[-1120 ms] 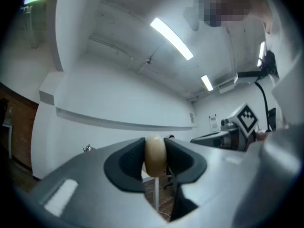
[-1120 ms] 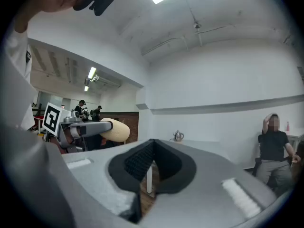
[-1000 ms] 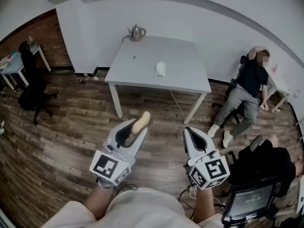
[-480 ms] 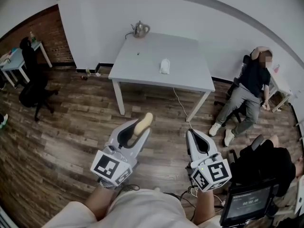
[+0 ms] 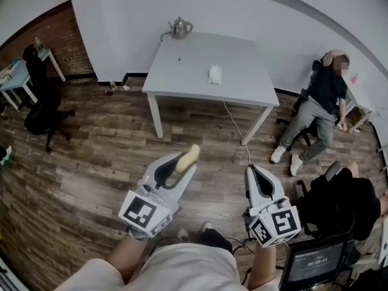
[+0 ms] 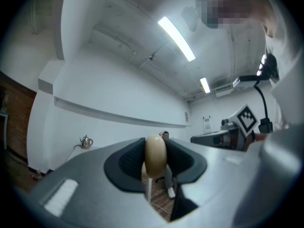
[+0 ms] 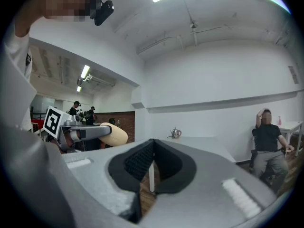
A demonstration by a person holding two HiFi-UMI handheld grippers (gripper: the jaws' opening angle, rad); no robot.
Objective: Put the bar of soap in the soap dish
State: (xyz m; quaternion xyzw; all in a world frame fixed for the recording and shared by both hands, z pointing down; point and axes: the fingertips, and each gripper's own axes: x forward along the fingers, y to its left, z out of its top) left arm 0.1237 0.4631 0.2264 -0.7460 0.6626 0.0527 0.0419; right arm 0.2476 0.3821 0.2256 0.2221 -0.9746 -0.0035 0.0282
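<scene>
A beige oval bar of soap [image 5: 187, 157] is clamped between the jaws of my left gripper [image 5: 180, 164], held out over the wooden floor. In the left gripper view the soap [image 6: 155, 155] stands on edge between the dark pads. My right gripper [image 5: 253, 173] hovers beside it to the right, shut with nothing in it; its pads meet at the tips [image 7: 152, 144]. A small white soap dish [image 5: 214, 74] lies on the grey table [image 5: 242, 93] well ahead of both grippers.
A metal kettle [image 5: 180, 26] stands at the table's far edge. A person [image 5: 318, 111] sits against the wall at right. A black office chair [image 5: 39, 114] stands at left. A screen on a stand [image 5: 315, 260] and another seated person [image 5: 342, 208] are at lower right.
Both grippers have moved a little forward over the floor toward the table. The soap stays gripped in the left one; the right stays shut.
</scene>
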